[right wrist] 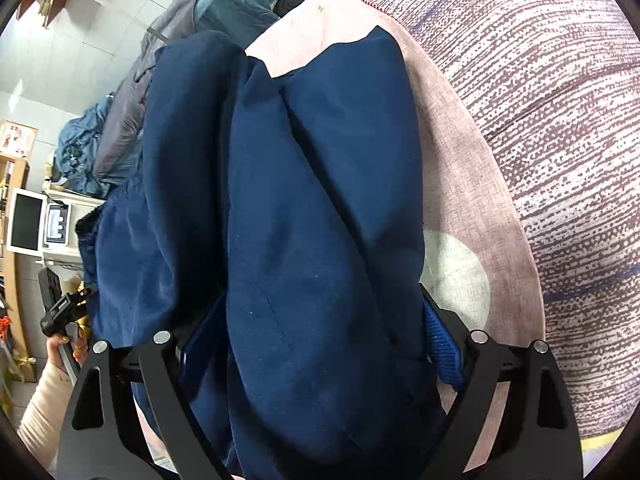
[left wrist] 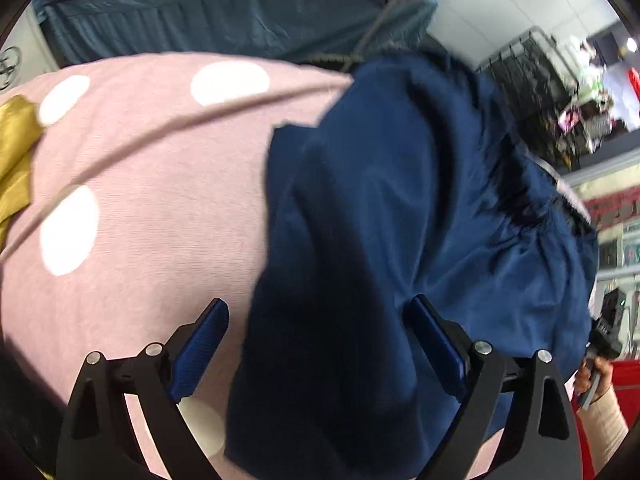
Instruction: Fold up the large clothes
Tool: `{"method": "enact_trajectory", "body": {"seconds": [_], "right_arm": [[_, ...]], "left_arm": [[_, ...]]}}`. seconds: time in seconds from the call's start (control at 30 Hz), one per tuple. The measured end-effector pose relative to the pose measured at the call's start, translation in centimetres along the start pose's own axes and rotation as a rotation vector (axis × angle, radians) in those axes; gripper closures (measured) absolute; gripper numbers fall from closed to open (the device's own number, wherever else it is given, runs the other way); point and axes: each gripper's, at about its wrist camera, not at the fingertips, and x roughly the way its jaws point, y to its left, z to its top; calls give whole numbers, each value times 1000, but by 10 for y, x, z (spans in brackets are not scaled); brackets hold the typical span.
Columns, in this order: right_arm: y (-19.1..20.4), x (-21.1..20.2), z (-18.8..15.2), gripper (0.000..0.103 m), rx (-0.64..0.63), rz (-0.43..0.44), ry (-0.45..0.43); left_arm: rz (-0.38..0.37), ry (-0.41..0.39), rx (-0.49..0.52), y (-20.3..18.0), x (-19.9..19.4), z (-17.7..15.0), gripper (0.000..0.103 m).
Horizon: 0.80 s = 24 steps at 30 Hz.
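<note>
Slippage is your risk: the navy garment lies bunched on the pink dotted bedcover, and your left gripper and right gripper both straddle thick folds with fingers spread, clamping nothing, so a shallow pinch could catch one layer only.

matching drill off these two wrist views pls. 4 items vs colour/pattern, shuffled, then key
Items:
1. garment between the fingers
2. bedsheet under it
3. blanket beside the sheet, right wrist view
4. cloth at the left edge, left wrist view

Colour/pattern:
A. pink with white dots
B. mustard yellow
C. navy blue
D. whitish with maroon speckled streaks

Pairs: 1-C, 2-A, 3-D, 4-B
</note>
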Motion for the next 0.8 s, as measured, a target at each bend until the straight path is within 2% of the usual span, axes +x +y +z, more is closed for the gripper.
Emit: {"method": "enact_trajectory", "body": {"seconds": [0.1, 0.23, 0.3, 0.37, 0.43, 0.53, 0.6, 0.63, 0.7, 0.73, 0.8], "right_arm": [[4, 3, 0, 16, -2, -23, -4], [14, 8, 1, 16, -40, -86, -4], [21, 12, 1, 17, -58, -119, -5], [26, 15, 0, 18, -71, -146, -11], [31, 18, 0, 20, -75, -160, -18], [40, 18, -2, 29, -90, -176, -29], [50, 16, -5, 43, -107, -189, -38], [55, 15, -6, 47, -118, -197, -43], [65, 14, -7, 58, -135, -214, -47], [71, 12, -8, 60, -147, -227, -48], [81, 9, -12, 71, -163, -244, -54]], "left_arm": [[-21, 44, 18, -2, 21, 5, 5], [-132, 108, -119, 13, 46, 13, 5], [-133, 94, -128, 12, 48, 14, 5], [-116, 73, -95, 7, 47, 13, 5], [-126, 67, -102, 6, 46, 13, 9], [-134, 52, -106, 3, 43, 10, 19], [-127, 32, -97, -1, 37, 8, 28], [-125, 23, -93, -4, 35, 6, 33], [-122, 12, -86, -8, 29, 3, 44], [-122, 2, -80, -11, 23, 2, 51], [-121, -15, -60, -20, 11, -5, 68]]}}
